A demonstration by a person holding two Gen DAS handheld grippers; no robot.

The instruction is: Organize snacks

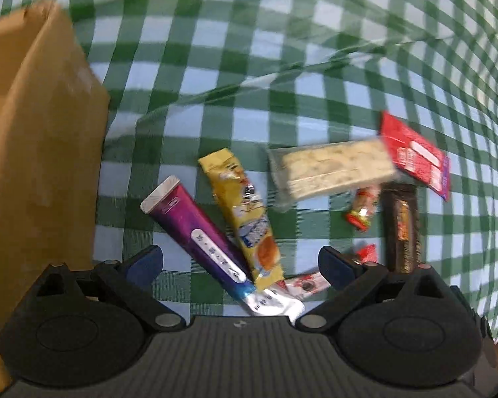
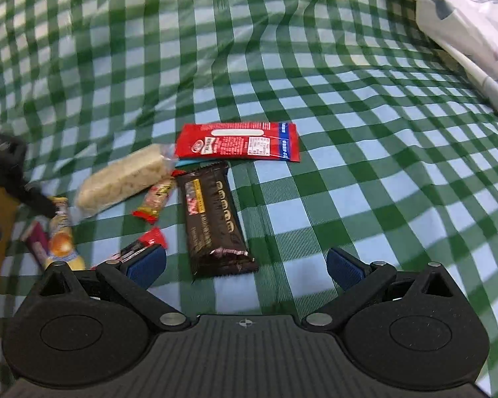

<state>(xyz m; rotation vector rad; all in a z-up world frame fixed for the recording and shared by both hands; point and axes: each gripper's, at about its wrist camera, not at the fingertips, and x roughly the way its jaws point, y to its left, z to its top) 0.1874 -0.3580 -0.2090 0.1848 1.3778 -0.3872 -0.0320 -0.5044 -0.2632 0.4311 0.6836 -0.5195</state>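
Left gripper: The left gripper (image 1: 240, 267) was spread wide and held nothing. It hung low over the purple pack (image 1: 196, 235) and the yellow pack (image 1: 245, 219).

Right gripper: The right gripper (image 2: 247, 267) was spread wide too, with nothing in it. The near end of the dark brown bar (image 2: 215, 219) lay between its blue pads (image 2: 147, 265).

Snacks: They all lay loose in one small heap on the green checked cloth (image 2: 348, 132). The pale rice bar (image 1: 332, 169) sat past the yellow pack. The red flat pack (image 2: 239, 141) lay just beyond the brown bar. A small red and yellow candy (image 2: 154, 200) lay between the rice bar and the brown bar.

Box: A brown cardboard box (image 1: 40, 152) stood at the left, near the purple pack. I think the snacks should go there.

What could go wrong: The purple and yellow packs touched and crossed at their near ends. A squeeze there could catch both or push one away. The wrappers look slippery, so one might slide out. The soft, wrinkled cloth could also get pinched.

Only the left view showed: the tall box side and the whole purple pack.

Only the right view showed: a white printed cloth (image 2: 464, 10) at the far right, and the whole brown bar.
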